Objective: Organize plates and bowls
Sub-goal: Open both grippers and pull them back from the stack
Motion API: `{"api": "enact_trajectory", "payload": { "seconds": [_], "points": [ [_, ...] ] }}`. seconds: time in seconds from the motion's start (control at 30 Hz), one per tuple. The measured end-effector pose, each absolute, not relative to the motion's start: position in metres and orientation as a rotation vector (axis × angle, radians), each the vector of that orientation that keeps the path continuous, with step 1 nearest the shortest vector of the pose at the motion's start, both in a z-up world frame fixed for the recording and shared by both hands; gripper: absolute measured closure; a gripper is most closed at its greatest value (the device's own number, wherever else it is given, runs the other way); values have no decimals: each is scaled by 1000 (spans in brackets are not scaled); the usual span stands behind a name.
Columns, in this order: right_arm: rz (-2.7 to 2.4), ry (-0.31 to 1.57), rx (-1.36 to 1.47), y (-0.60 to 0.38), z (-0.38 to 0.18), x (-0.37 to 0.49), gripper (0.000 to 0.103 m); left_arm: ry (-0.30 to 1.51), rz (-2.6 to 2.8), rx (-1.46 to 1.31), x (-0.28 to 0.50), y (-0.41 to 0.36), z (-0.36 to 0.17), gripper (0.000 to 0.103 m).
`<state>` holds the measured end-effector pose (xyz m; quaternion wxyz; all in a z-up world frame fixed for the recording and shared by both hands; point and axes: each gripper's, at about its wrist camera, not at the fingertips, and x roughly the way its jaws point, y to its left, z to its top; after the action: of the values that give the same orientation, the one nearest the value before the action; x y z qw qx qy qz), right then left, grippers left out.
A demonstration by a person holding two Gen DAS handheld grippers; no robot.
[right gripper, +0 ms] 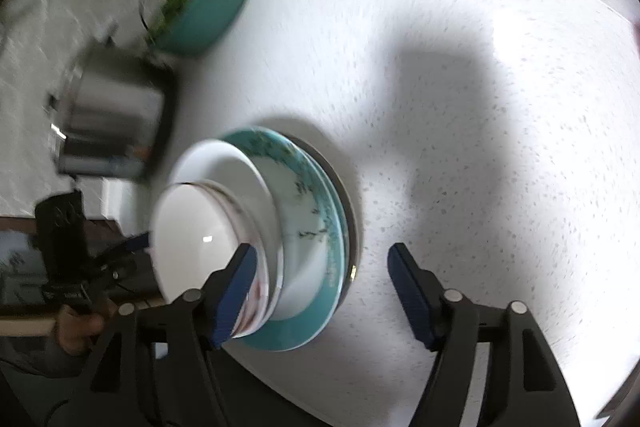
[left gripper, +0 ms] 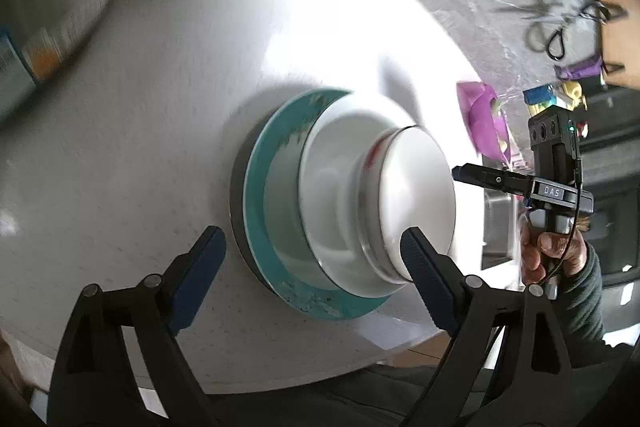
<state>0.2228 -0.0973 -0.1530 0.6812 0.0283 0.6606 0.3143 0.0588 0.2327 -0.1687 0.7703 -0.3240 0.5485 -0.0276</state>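
Left gripper [left gripper: 312, 251]: jaws wide apart, nothing held, poised above the stack. Right gripper [right gripper: 320, 267]: jaws likewise spread and empty, beside the stack. Stack: white bowl [left gripper: 416, 195] uppermost, nested in a larger white bowl [left gripper: 332, 187], on a teal-rimmed plate [left gripper: 260, 187], near the front edge of the white table [left gripper: 140, 147]. Teal planter [right gripper: 208, 11] and steel pot [right gripper: 116, 115] stood toward the table's far edge.

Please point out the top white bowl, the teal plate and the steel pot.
top white bowl [left gripper: 416, 195], left wrist view, inner bottom.
teal plate [right gripper: 280, 339], right wrist view, lower rim.
steel pot [right gripper: 116, 115], right wrist view, side wall.
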Motion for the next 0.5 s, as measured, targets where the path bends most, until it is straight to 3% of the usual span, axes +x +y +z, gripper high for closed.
{"api": "enact_trajectory", "payload": {
  "seconds": [0.07,0.2,0.3,0.5],
  "points": [
    [701,1441,83,-106,-145,215,27,1155,-44,-652,57,225,-154,14],
    [686,1339,59,-114,-129,188,22,1067,62,-381,52,187,-115,3],
    [674,1210,59,-115,-112,165,21,999,143,-158,45,146,-89,3],
    [603,849,27,-130,-57,94,18,1062,2,-407,47,117,-86,2]
  ]
}}
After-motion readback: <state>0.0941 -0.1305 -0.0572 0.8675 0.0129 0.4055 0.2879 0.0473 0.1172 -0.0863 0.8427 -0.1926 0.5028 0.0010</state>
